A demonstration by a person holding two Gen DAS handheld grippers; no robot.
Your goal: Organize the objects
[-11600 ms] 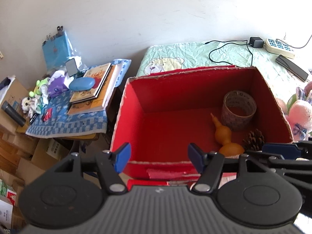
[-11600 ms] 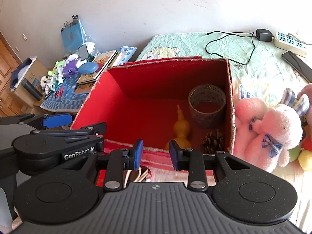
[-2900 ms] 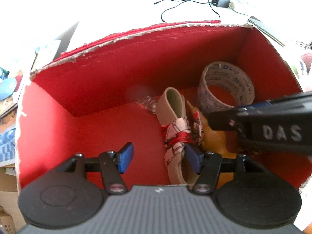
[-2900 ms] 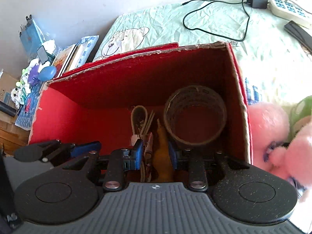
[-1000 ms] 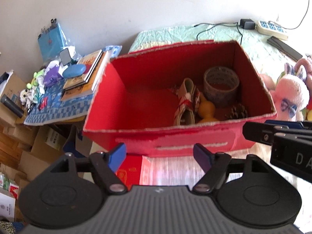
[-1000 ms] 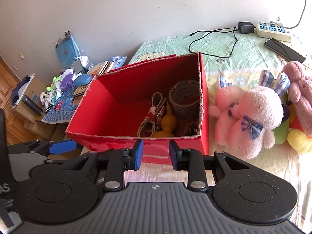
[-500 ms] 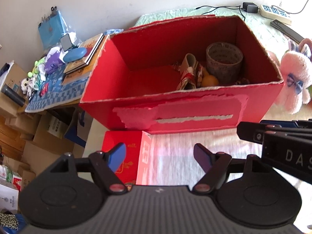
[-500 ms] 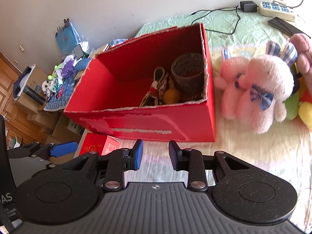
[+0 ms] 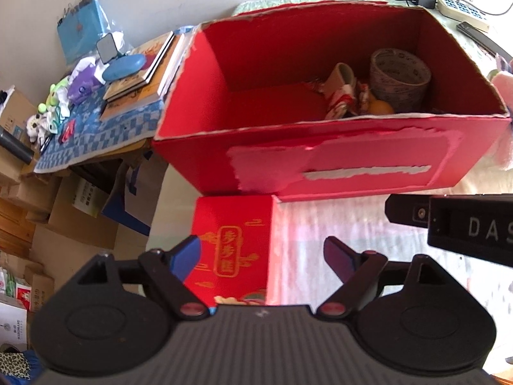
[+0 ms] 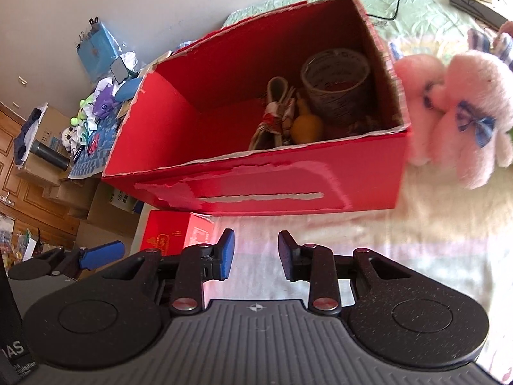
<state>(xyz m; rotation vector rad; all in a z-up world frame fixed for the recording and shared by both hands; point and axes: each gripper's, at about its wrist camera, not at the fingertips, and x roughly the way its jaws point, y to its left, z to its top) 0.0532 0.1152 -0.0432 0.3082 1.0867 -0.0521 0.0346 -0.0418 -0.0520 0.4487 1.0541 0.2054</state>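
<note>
The big red box [image 9: 336, 166] stands on the bed with its torn front wall towards me. Inside it are a tape roll [image 9: 399, 77], a patterned slipper [image 9: 340, 96] and an orange gourd [image 9: 380, 107]. In front of it, at the bed's edge, lies a small red gift box [image 9: 231, 250] with a gold emblem. My left gripper [image 9: 261, 250] hangs over that gift box, its jaws wide, opening and empty. My right gripper [image 10: 255, 243] is beside it over the bedcover, jaws opening, nothing between them. A pink plush rabbit [image 10: 465, 102] sits to the right of the big red box [image 10: 272, 186].
A side table [image 9: 96, 134] with books and small toys stands left of the bed, with cardboard boxes [image 9: 64, 208] below it. A power strip [image 9: 461, 6], a cable and a dark phone lie on the bedcover behind the box.
Both grippers have drawn back from the big red box and sunk lower. Its front wall and the small red gift box have come into view. The left jaws stand a little wider.
</note>
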